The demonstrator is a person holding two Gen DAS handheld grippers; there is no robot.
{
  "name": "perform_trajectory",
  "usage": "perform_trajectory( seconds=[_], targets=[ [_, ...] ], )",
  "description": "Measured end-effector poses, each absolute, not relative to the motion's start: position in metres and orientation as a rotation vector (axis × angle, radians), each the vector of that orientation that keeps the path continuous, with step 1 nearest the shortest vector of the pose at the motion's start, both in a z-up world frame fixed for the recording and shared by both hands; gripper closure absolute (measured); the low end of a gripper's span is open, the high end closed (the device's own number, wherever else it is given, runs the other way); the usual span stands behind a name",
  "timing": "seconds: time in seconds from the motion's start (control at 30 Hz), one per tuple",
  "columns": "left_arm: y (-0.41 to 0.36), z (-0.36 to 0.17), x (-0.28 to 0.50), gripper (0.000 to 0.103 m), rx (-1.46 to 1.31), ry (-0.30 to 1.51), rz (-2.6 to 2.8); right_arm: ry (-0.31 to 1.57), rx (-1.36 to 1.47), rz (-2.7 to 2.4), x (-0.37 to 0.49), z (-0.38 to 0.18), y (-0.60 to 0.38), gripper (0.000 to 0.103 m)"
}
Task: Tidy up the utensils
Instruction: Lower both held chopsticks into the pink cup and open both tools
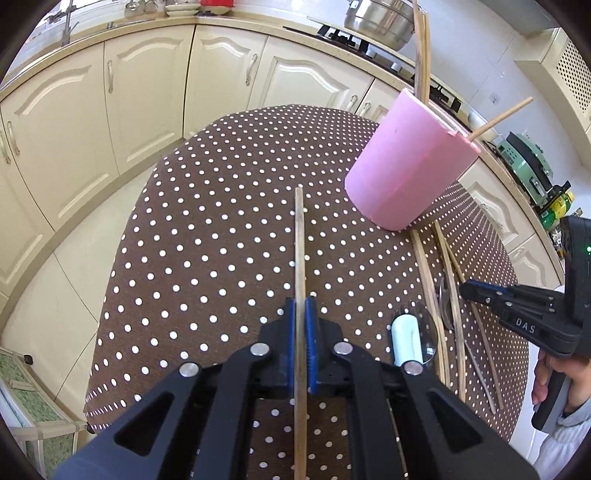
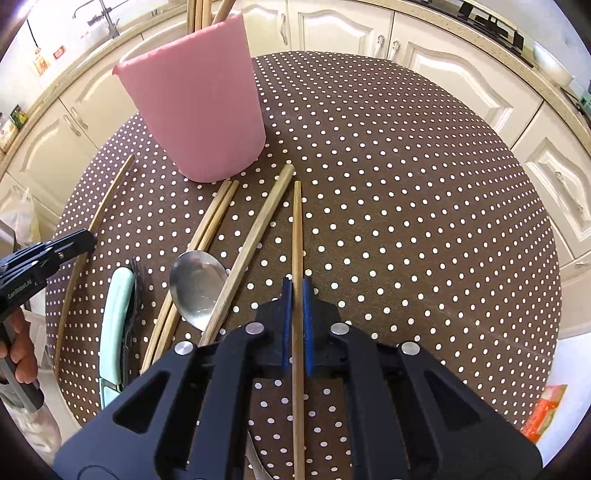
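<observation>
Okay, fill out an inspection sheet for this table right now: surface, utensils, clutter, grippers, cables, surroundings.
Surface: round table, brown polka-dot cloth.
Job's things: pink holder upright, chopsticks already in it; loose chopsticks, spoon and mint-handled utensil lying beside it.
Clutter: nothing seen.
Grippers: left gripper shut on a chopstick; right gripper shut on another chopstick.
Cables: nothing seen.
Surroundings: cream cabinets, steel pot on the stove.

Cream kitchen cabinets [image 1: 147, 96] under a beige countertop [image 1: 258, 26], pale tiled floor [image 1: 55, 295], round polka-dot table [image 2: 406, 184].
</observation>
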State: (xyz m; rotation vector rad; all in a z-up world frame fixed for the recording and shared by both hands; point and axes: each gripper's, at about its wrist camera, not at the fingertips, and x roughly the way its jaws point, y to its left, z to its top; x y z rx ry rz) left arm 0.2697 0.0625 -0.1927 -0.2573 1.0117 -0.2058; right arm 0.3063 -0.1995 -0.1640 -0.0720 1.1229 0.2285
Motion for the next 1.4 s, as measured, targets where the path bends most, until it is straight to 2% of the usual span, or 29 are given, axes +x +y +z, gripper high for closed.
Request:
perform_trajectory(
  seconds=[0.33, 0.8, 1.2, 1.4],
  targets=[
    [0.047, -0.161, 0.256, 0.098, -0.253, 0.928, -0.202, 1.026, 0.016, 0.291, 0.275, -0.148, -0.244, 0.097],
    [0.003, -0.086, 0.227, 0.098, -0.253, 0.629, -0.387, 0.756, 0.156, 0.368, 0.217, -0.081, -0.299, 0.097],
    [-0.025, -0.045, 0.236, 0.097, -0.249, 0.326, -0.467, 0.384, 0.241, 0.441, 0.214, -0.01, -0.277, 0.097],
    [-0.022, -0.029, 0.251, 0.097, -0.267, 0.178, -0.46, 0.224, 0.249, 0.45, 0.228, 0.006, -0.255, 0.097]
  ],
)
